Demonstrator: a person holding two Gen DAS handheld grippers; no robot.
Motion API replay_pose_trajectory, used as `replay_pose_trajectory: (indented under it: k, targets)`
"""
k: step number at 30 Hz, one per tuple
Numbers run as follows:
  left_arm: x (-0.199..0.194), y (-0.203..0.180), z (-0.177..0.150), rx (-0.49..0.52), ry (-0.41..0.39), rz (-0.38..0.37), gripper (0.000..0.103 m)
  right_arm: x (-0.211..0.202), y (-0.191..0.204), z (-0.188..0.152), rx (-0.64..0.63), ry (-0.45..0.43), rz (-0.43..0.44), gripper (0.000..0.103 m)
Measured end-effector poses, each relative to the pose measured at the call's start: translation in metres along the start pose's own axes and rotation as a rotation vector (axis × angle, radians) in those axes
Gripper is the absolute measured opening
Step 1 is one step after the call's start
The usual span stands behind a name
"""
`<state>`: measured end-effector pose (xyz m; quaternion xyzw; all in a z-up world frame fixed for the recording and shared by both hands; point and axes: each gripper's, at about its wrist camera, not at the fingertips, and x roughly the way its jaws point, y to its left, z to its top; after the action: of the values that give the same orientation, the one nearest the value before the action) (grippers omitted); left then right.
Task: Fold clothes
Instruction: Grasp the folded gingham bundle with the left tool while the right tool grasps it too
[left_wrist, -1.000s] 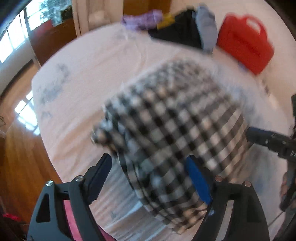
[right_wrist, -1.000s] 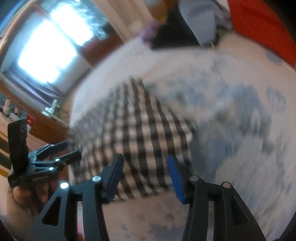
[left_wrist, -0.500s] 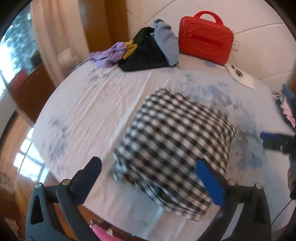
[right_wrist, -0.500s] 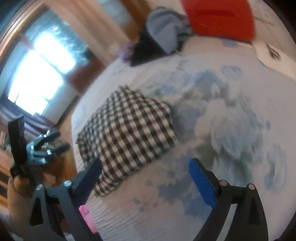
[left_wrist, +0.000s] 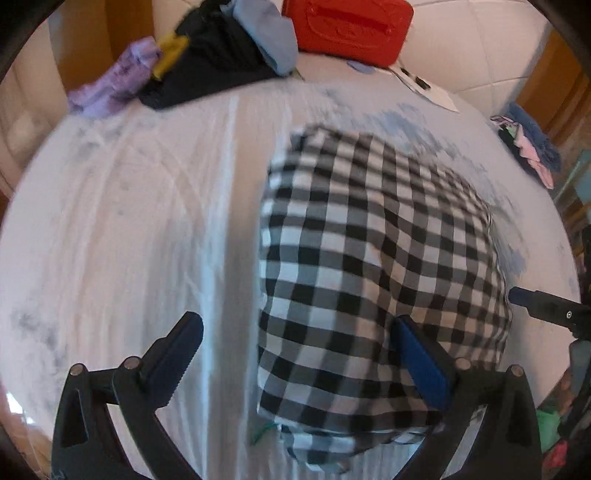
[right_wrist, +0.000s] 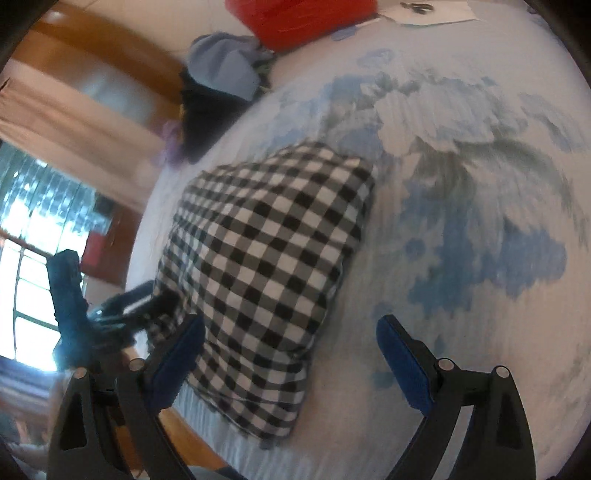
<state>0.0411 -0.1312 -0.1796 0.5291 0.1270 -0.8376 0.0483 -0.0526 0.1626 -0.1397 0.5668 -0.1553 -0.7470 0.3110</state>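
A folded black-and-white checked garment (left_wrist: 376, 266) lies on the bed's white and blue floral sheet (left_wrist: 140, 221); it also shows in the right wrist view (right_wrist: 266, 266). My left gripper (left_wrist: 295, 350) is open and empty, just above the garment's near left edge. My right gripper (right_wrist: 291, 350) is open and empty, over the garment's near right corner. The left gripper appears at the garment's left edge in the right wrist view (right_wrist: 122, 310). A right gripper fingertip (left_wrist: 532, 299) shows at the garment's right edge.
A pile of unfolded clothes (left_wrist: 207, 62), black, blue, purple and yellow, lies at the bed's far side beside a red case (left_wrist: 347, 26). Papers (left_wrist: 428, 88) lie near the case. More clothes (left_wrist: 528, 147) lie at the far right. Wooden floor (right_wrist: 192, 439) lies below the bed's edge.
Both grippers have moved back in close over the folded checked garment after pulling away half a second ago. Both stay open and empty. The garment has not moved.
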Motion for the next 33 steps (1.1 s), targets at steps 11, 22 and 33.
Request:
replay_pose_trajectory:
  k: [11,22,33]
  targets:
    - [0.015,-0.006,-0.005,0.071,-0.003,-0.075,0.097,0.027,0.009,0.006,0.03,-0.071,-0.075,0.092]
    - [0.012,-0.023,-0.006,0.149,0.0,-0.071,0.056,0.048,0.03,0.015,-0.002,-0.077,-0.073,0.056]
    - [0.011,-0.018,-0.007,0.136,-0.019,-0.101,0.054,0.058,0.031,0.02,-0.024,-0.05,-0.08,0.05]
